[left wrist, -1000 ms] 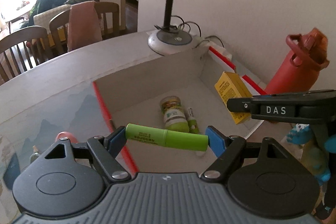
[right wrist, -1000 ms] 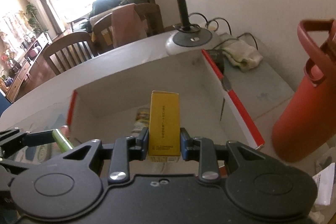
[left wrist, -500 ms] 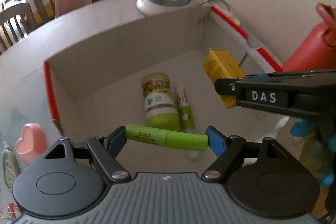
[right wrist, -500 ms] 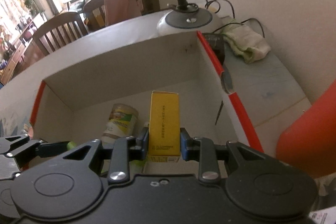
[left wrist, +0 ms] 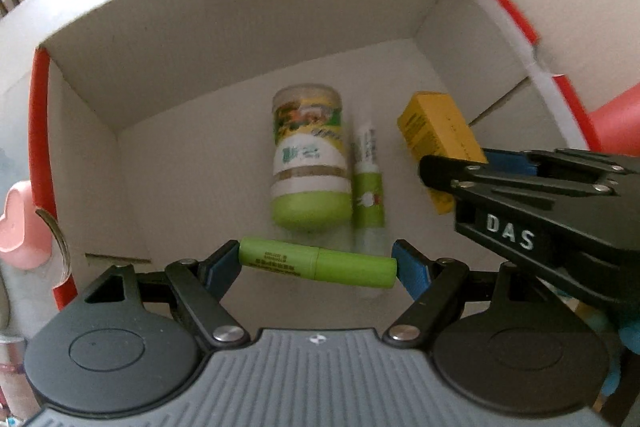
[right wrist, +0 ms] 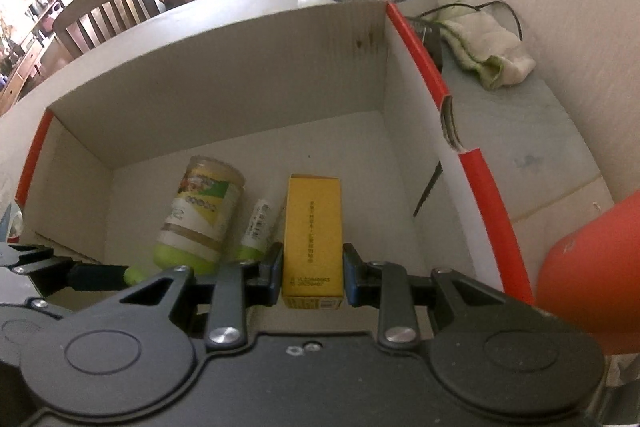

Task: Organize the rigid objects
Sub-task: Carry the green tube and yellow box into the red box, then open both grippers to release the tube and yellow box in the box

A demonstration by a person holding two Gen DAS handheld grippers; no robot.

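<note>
**Both tongs loaded above the open cardboard box**

The left tongs (left wrist: pixel 318 265) stand wide apart and are clamped endwise on a bright green cylindrical plastic tube (left wrist: pixel 318 264). The tube lies crosswise between the two blue pads, one end against each pad. It hangs above the near part of the white open-topped cardboard box with red edging (left wrist: pixel 224 39).

The right tongs (right wrist: pixel 312 275) are nearly closed and grip a yellow rectangular cardboard carton (right wrist: pixel 313 239) by its two long sides. The carton points lengthwise away from the tongs, its printed face up, over the right half of the box floor. In the left wrist view the carton (left wrist: pixel 438 135) shows beyond the black right tongs (left wrist: pixel 448 175).

On the box floor lies a clear plastic jar with a green cap (left wrist: pixel 308 163), on its side. A slim white-and-green tube (left wrist: pixel 368 179) lies just beside it on the right, parallel to it. Both rest beyond the held green tube and left of the carton.

An orange-red bottle (right wrist: pixel 588 287) stands on the tabletop (right wrist: pixel 532 143) outside the right wall of the box.
</note>
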